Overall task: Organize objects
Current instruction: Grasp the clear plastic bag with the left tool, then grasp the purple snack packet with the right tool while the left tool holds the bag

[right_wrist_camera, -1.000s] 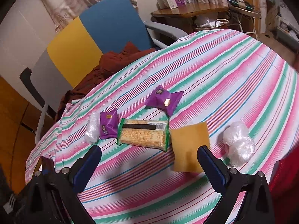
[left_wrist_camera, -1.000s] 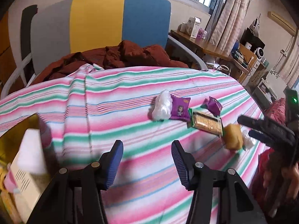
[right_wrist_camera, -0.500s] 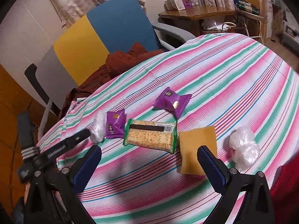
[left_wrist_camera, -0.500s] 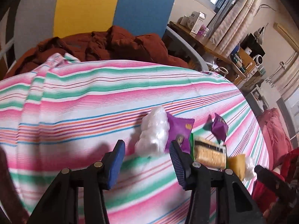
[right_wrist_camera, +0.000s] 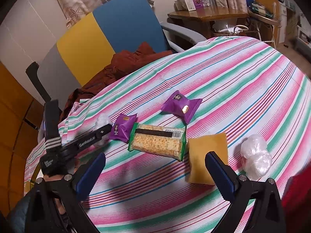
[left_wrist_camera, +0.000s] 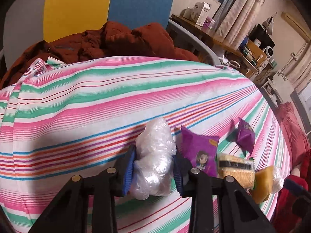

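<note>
Left gripper (left_wrist_camera: 153,171): blue pads pressed on either side of a clear plastic-wrapped bundle (left_wrist_camera: 153,161); closed on it, as far as the left wrist view shows. Bundle appears to rest on the cloth, not lifted.
Right gripper (right_wrist_camera: 155,172): jaws wide apart, holding nothing, hovering above the near part of the striped tablecloth (right_wrist_camera: 243,77).
Bundle position: between the left pads, bulging forward and upward past the fingertips; just beside the near purple snack packet (left_wrist_camera: 200,155), perhaps touching it.
Row of items, right wrist view: purple snack packet (right_wrist_camera: 122,127), cracker pack (right_wrist_camera: 157,141) overlapping its edge, yellow pouch (right_wrist_camera: 206,155) by the right finger of the right gripper, second clear bundle (right_wrist_camera: 254,157) further right, a second purple packet (right_wrist_camera: 181,105) behind the crackers.
Step in hand (judged): securing the wrapped bundle for removal from the row.
Handling advice: soft, slippery film that will squash; squeeze only until it stops yielding, then lift straight up so the neighbouring purple packet is not dragged along.
Risk: film slipping from the pads if tilted early.
Destination: not visible in either view; cannot tell.
Background: colour-block chair (right_wrist_camera: 108,31) with a rust-brown garment (left_wrist_camera: 108,40) behind the table.
</note>
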Demonstrator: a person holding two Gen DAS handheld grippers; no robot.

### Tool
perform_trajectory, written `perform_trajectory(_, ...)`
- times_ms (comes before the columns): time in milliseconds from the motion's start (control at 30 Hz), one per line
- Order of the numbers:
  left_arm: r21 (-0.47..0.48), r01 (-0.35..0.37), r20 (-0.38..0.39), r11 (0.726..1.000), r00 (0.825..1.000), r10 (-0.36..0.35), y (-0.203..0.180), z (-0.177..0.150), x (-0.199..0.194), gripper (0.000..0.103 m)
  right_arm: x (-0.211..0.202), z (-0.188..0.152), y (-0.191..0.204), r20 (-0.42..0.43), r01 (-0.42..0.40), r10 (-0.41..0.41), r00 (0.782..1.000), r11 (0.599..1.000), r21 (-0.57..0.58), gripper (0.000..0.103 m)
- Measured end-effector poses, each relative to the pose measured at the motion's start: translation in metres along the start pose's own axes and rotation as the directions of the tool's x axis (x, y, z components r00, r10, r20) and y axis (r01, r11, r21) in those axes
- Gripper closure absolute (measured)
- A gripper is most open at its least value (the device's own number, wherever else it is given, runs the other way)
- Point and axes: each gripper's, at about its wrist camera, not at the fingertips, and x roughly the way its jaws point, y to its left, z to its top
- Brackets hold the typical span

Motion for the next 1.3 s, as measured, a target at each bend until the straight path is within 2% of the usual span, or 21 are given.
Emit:
perform_trajectory(167, 0.006, -0.057, 0.015, 0.998, 0.998, 0.057, 0.009, -0.016, -0.015, 0.070, 0.000, 0.000, 0.000, 0.000, 0.003, -0.003, 1.000, 1.000, 0.000, 0.000)
perform_trajectory(300, -0.002, -0.073, 0.044, 0.997, 0.996, 0.073, 0.017, -0.040, -0.032, 0.070, -0.002, 0.001, -0.005, 0.010, 0.010, -0.011, 1.000, 1.000, 0.021, 0.000)
perform_trajectory(367, -0.027, -0.087, 0.038, 0.996, 0.995, 0.088, 0.020, -0.052, -0.041, 0.070, -0.006, 0.002, -0.009, 0.032, 0.017, -0.018, 0.999, 0.999, 0.039, 0.000)
perform_trajectory(500, -0.017, -0.126, 0.025, 0.992, 0.992, 0.127, 0.011, -0.080, -0.058, 0.070, -0.007, 0.003, -0.010, 0.034, 0.009, -0.011, 0.999, 0.999, 0.045, 0.000)
perform_trajectory(633, -0.073, -0.102, 0.084, 0.992, 0.991, 0.108, 0.009, -0.122, -0.080, 0.070, -0.005, 0.000, 0.002, 0.027, -0.001, 0.001, 1.000, 1.000, -0.010, 0.000)
perform_trajectory(733, -0.040, -0.131, 0.137, 0.991, 0.981, 0.135, 0.001, -0.148, -0.090, 0.070, 0.003, -0.004, 0.014, -0.020, -0.027, 0.026, 0.999, 0.998, -0.058, 0.000)
perform_trajectory(900, -0.025, -0.138, 0.143, 0.990, 0.980, 0.140, 0.000, -0.149, -0.088, 0.070, 0.016, -0.004, 0.032, -0.087, -0.048, 0.039, 0.995, 0.993, -0.107, 0.001)
perform_trajectory(1000, -0.032, -0.123, 0.146, 0.992, 0.981, 0.127, 0.002, -0.148, -0.088, 0.069, 0.032, 0.010, 0.047, -0.110, -0.060, 0.047, 0.993, 0.992, -0.114, 0.001)
perform_trajectory(1067, -0.041, -0.110, 0.149, 0.993, 0.982, 0.115, 0.003, -0.151, -0.090, 0.069, 0.051, 0.020, 0.057, -0.129, -0.046, 0.030, 0.991, 0.991, -0.125, 0.002)
perform_trajectory(1300, -0.051, -0.091, 0.151, 0.995, 0.984, 0.098, 0.007, -0.151, -0.089, 0.068, 0.124, 0.045, 0.079, -0.206, 0.037, -0.061, 0.977, 0.992, -0.121, 0.015)
